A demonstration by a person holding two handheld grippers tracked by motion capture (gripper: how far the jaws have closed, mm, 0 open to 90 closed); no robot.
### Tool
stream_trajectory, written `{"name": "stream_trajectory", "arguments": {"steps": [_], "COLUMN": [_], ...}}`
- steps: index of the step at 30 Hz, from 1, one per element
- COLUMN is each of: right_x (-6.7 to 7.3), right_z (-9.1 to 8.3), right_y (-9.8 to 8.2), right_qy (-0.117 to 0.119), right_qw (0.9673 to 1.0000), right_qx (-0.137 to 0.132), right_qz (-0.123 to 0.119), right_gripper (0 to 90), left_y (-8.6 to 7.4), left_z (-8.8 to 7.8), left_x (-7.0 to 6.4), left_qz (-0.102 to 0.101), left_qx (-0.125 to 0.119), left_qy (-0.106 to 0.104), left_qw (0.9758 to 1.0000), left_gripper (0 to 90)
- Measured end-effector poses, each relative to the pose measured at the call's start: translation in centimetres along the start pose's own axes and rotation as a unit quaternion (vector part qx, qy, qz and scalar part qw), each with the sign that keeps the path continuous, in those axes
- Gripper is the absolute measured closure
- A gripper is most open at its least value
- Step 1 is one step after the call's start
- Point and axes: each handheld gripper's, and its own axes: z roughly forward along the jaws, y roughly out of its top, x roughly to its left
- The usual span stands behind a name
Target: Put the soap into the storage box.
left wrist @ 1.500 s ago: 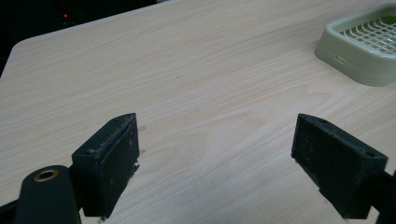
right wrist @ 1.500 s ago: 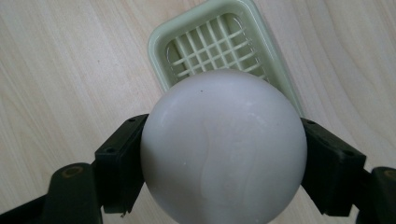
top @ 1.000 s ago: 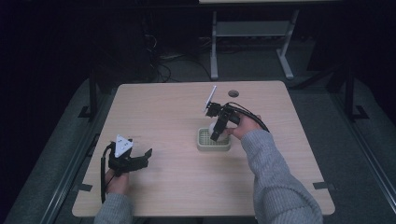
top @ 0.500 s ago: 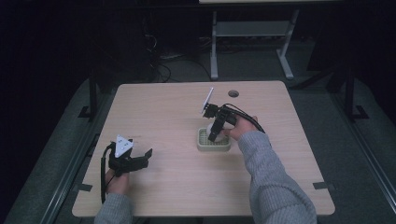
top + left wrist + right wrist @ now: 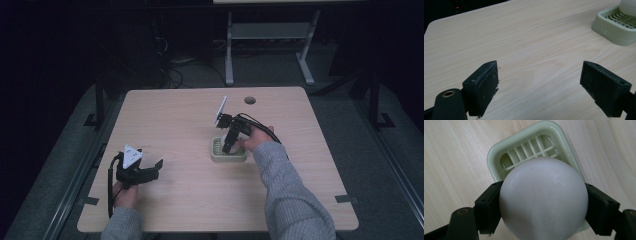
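A pale green slatted tray (image 5: 219, 157) sits right of the table's centre. My right gripper (image 5: 229, 147) points down over it, shut on a smooth white ball (image 5: 544, 197) that bulges between the two jaws. In the right gripper view the ball hides most of the tray (image 5: 499, 152), and I cannot tell whether it touches the slats. My left gripper (image 5: 154, 171) rests low near the front left of the table, open, with bare wood between its jaws (image 5: 546, 85). The tray (image 5: 614, 32) and a bit of the white ball (image 5: 627, 6) show at that view's upper right.
The light wood table (image 5: 175, 120) has a round cable hole (image 5: 250, 100) near its far edge. A white desk frame (image 5: 270, 35) stands on the dark floor behind. Cables trail from both grippers.
My right gripper has come down and slightly towards the near left with the white ball, closer onto the tray. The left gripper has stayed put.
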Motion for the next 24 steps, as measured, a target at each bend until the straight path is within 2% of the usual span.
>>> {"name": "stream_trajectory", "arguments": {"steps": [24], "right_x": [0.01], "right_z": [1.00], "right_y": [0.14], "right_qy": [-0.005], "right_qw": [0.9999], "right_qx": [0.008], "right_qz": [-0.006], "right_gripper": [23.6], "left_y": [-0.04], "left_z": [0.00], "left_x": [0.09], "left_qz": [0.000], "left_qx": [0.000], "left_qy": [0.000], "left_qw": [1.0000], "left_gripper": [14.8]}}
